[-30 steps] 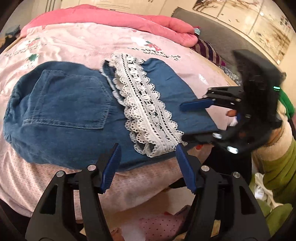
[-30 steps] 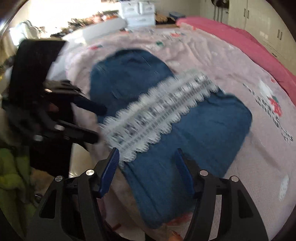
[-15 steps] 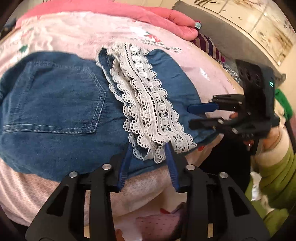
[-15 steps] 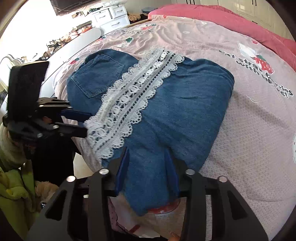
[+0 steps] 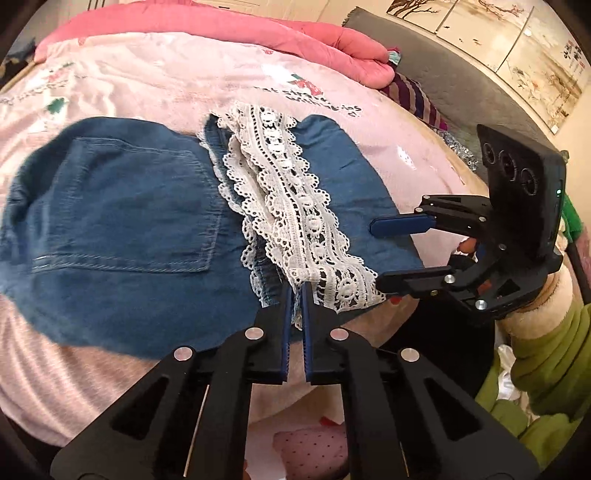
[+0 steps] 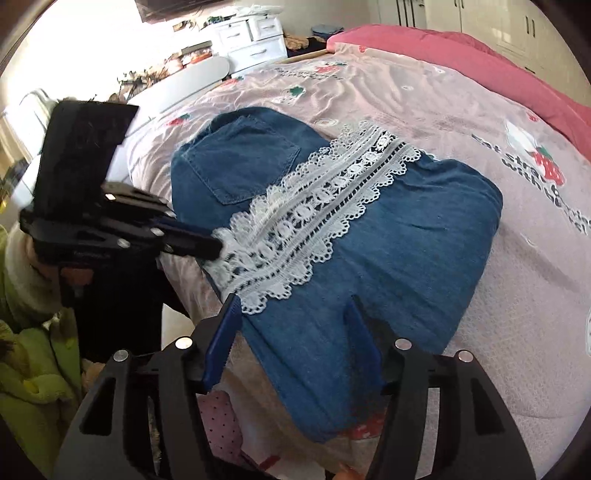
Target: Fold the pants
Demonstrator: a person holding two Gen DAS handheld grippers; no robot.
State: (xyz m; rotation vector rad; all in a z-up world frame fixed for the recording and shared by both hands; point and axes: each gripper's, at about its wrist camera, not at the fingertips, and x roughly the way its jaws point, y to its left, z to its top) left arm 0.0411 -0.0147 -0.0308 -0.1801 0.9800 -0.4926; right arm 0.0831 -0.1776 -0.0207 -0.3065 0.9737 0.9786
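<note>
Blue denim pants (image 5: 122, 229) with a white lace hem (image 5: 295, 221) lie folded on the pink bed; they also show in the right wrist view (image 6: 388, 266), lace band (image 6: 317, 221) across the middle. My left gripper (image 5: 295, 291) is shut on the near end of the lace hem; it also shows in the right wrist view (image 6: 218, 245). My right gripper (image 6: 291, 314) is open, fingers over the near denim edge, holding nothing. In the left wrist view it (image 5: 380, 254) sits open at the pants' right edge.
A pink printed bedsheet (image 5: 184, 85) covers the bed, with a pink quilt (image 5: 258, 33) along the far side. The bed edge drops off near me. White drawers (image 6: 251, 37) and clutter stand beyond the bed. A green sleeve (image 5: 546, 354) is at right.
My left gripper moved onto the lace hem and closed on it. My right gripper closed partway over the denim edge half a second ago and is now open again.
</note>
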